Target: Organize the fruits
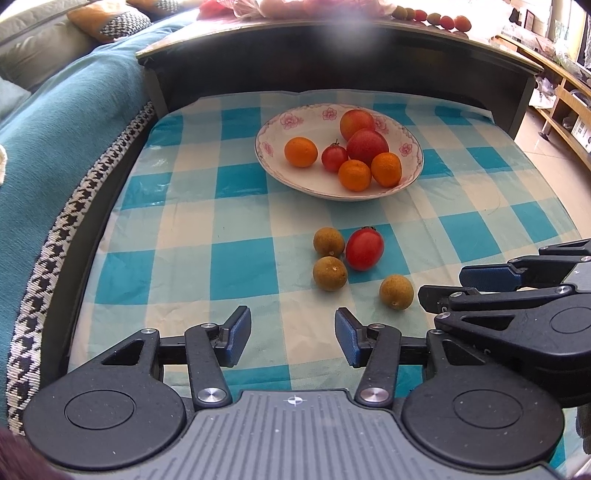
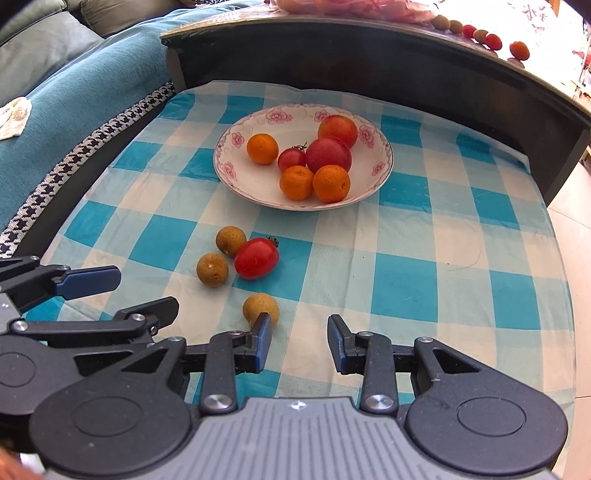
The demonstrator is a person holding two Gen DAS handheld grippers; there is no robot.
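A white flowered plate [image 1: 275, 168] [image 2: 240, 173] holds several fruits: oranges, a cherry tomato and two bigger red fruits. In front of it, on the blue checked cloth, a red tomato [image 1: 365, 248] [image 2: 256, 257] lies beside two brown longans [image 1: 328, 242] [image 1: 330, 273]. A third longan [image 1: 396, 291] [image 2: 260, 308] lies nearer. My left gripper [image 1: 293, 328] [image 2: 144, 291] is open over bare cloth, short of the loose fruit. My right gripper [image 2: 300, 332] [image 1: 450, 290] is open with nothing between its pads. Its left fingertip [image 2: 264, 328] sits just in front of the third longan.
A dark wooden wall [image 1: 332, 62] closes the back of the cloth. A row of small fruits [image 1: 443, 20] [image 2: 480, 35] lines the ledge above it. A teal sofa cover [image 1: 55, 147] borders the left side. Tiled floor [image 2: 576, 240] lies beyond the right edge.
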